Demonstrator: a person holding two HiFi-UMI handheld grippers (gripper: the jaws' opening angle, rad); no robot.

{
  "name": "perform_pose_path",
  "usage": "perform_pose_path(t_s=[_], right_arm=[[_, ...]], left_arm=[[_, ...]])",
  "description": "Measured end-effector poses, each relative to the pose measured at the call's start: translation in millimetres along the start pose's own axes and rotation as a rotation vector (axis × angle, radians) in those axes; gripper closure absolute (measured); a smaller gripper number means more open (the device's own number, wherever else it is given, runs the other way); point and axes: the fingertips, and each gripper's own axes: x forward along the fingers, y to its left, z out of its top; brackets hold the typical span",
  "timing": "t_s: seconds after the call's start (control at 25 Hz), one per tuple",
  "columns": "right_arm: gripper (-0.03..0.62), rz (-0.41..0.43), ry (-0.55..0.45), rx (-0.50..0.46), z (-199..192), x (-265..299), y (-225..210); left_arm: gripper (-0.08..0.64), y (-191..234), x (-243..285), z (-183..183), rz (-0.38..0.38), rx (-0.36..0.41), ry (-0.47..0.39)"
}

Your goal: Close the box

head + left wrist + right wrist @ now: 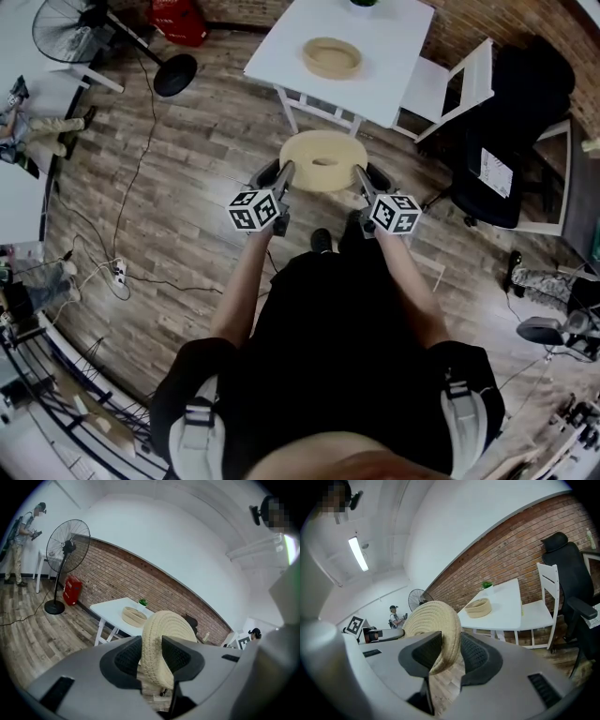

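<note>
**Woven lid up in the air between both grippers, box on the table**

We've got the round woven lid point(323, 159) pinched from both sides. The left gripper point(281, 174) is clamped on its left rim and the right gripper point(365, 180) on its right rim. In each gripper view the rim is squeezed between the two dark pads. We're holding the lid roughly flat over the wood floor point(187, 187), just short of the white table point(398, 52). The woven box point(332, 57) sits uncovered on that table, well apart from the lid. A white chair point(450, 84) stands right beside the table.
</note>
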Motion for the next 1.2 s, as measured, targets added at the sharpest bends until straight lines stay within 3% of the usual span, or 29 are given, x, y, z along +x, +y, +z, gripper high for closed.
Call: perform_pose_path(t_s=[0.48, 1.2], right_arm=[[0.472, -0.003, 0.008, 0.005, 29.8, 41.4, -22.1], [0.472, 0.021, 0.075, 0.054, 101.1, 144.9, -89.7]], left_arm=[[0.418, 17.1, 42.8, 27.6, 0.013, -0.014, 0.010], [0.419, 51.1, 157.9, 96.7, 0.069, -0.021, 0.061]])
